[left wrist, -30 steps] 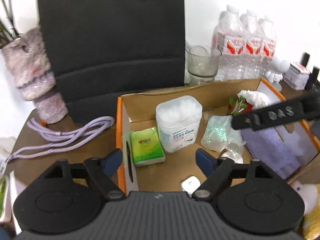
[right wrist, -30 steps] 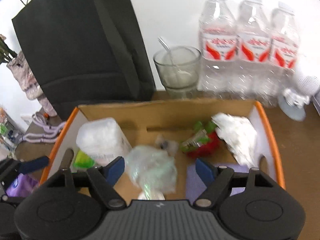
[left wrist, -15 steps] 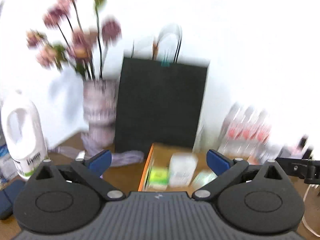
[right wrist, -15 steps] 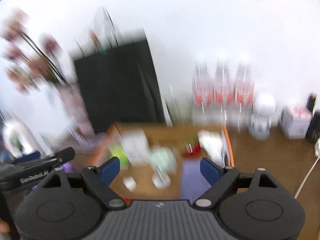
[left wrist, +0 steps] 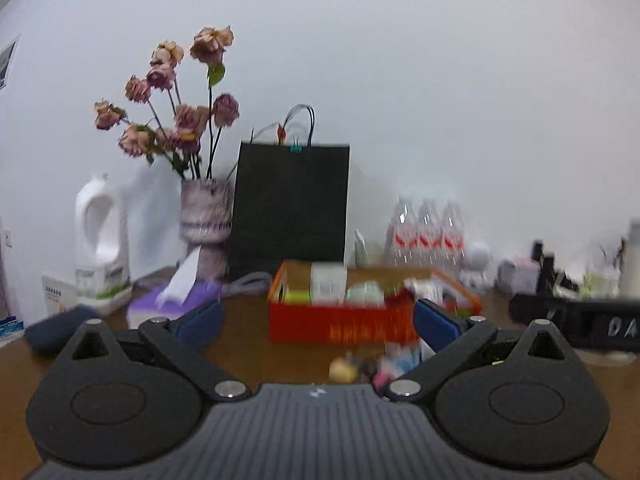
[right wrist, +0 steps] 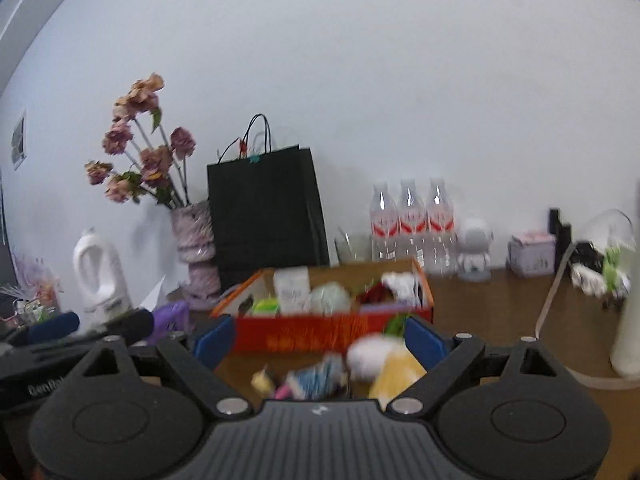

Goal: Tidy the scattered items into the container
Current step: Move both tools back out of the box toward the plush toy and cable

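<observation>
The left gripper (left wrist: 316, 322) stood spread wide, its blue pads (left wrist: 199, 322) apart with nothing between them; its jaws had just been opening. The right gripper (right wrist: 318, 338) was likewise spread and empty, and its jaws too had just been opening.

The box (right wrist: 332, 330), orange-red outside and cardboard inside, sat on the brown table (right wrist: 500, 312) ahead of both grippers, well apart from them. In front of the box, nearer the grippers, lay a blurred scatter of small items (right wrist: 308, 378): something pale yellow, something pink, something blue-and-white. Beside these, just right of them, lay a white and yellow soft toy (right wrist: 380, 360), touching or nearly touching the box's front; the blur hid which.

Inside the box stood a white tub (right wrist: 292, 290), a green packet (right wrist: 266, 306) left of it, a pale green bundle (right wrist: 330, 298) right of it, and red and white things at the right end, too blurred to name.

Left of the box lay a purple tissue pack (left wrist: 172, 306) and, farther left, a white jug (left wrist: 102, 240). Behind the box stood a black bag (left wrist: 290, 208), with a vase of dried roses (left wrist: 204, 220) to its left. Right of the bag, behind the box, were a glass (right wrist: 352, 246), three water bottles (right wrist: 412, 220) and a small white figure (right wrist: 474, 250).
</observation>
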A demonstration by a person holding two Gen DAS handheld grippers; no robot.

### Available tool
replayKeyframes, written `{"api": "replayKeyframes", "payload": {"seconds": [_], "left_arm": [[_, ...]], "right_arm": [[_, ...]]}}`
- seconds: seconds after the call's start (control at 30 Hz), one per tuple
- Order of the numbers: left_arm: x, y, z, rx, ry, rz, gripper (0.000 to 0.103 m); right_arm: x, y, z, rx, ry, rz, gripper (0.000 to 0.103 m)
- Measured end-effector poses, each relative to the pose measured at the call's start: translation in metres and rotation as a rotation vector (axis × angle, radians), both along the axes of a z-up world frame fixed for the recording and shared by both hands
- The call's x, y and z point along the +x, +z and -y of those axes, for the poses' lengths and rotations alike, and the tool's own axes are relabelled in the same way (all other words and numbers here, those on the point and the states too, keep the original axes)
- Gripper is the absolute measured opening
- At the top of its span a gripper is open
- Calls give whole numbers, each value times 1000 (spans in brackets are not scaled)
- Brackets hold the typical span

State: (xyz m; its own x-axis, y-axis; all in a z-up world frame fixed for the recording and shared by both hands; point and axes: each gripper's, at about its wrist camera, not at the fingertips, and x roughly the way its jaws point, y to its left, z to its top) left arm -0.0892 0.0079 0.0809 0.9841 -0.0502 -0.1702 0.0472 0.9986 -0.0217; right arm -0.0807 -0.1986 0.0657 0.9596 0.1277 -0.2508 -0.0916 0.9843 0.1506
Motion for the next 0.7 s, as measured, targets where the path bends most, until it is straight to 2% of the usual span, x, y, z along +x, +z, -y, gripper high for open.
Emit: {"api": "replayKeyframes", "payload": {"seconds": [0.07,0.17,0.3,0.43,0.53,0.6,0.7], "left_arm": [[-17,-15,-5,21,2,-36,103],[-33,-31,-14,10,6,-94,103],[-27,-43,-16,-10,12,-142,103],[-6,-44,-10,10,-20,-130,103],[28,-39,3,42,-116,-89,92],[65,-35,15,88,-180,-117,92],[120,-36,38,210,-261,-188,89]], "right_arm": [[-30,-15,-3,-20,-5,0,91],[-66,-36,-3,-31,7,-22,91],[-76,-55,-2,-52,13,-88,91],[-48,-53,8,-101,-49,-113,91],[0,-55,22,-112,-85,-191,91],[35,-59,29,-106,-110,-223,89],[78,-68,35,-93,-108,-282,83]]}}
